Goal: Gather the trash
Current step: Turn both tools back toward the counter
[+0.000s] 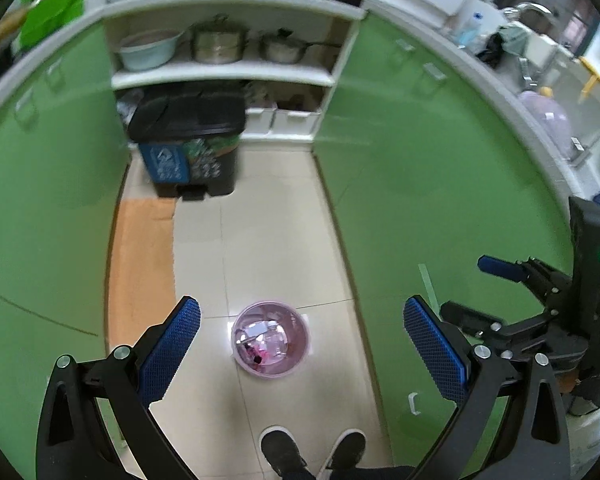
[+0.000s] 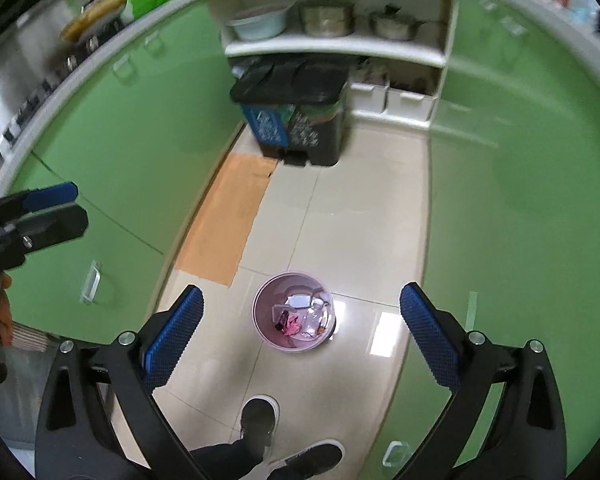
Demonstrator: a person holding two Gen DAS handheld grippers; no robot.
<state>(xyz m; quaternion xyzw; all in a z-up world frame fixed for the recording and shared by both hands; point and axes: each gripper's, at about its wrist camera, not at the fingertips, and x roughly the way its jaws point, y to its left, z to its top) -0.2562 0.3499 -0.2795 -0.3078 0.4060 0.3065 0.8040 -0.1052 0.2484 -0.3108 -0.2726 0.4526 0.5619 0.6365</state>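
Both tongs hang high over the kitchen floor, pointing steeply down at the small pink bin [image 2: 293, 317], which stands on the pale tiles just ahead of the person's shoes [image 2: 260, 420]. Left tongs [image 1: 302, 344] are spread wide with nothing between the blue pads; right tongs [image 2: 301, 330] likewise gape, nothing held. Trash [image 2: 300, 316] already lies inside the bin: a white scrap, a clear plastic piece, something pink or red, the rest too small to tell. Farther down the aisle, by the open shelf of pots [image 2: 328, 16], stands a black pedal bin [image 2: 296, 120] with its lid shut, and a sheet of orange cardboard [image 2: 228, 216] lies flat on the floor beside the green cabinets [image 2: 120, 152]. No loose litter is visible on the tiles around the bin, so the drop-in step looks done, judging by empty tongs above a loaded bin. Next move probably calls for scanning for more scraps, or else lowering one pair of tongs to the bin's rim to carry it toward the pedal bin; that would need a firm pinch on a thin curved edge.
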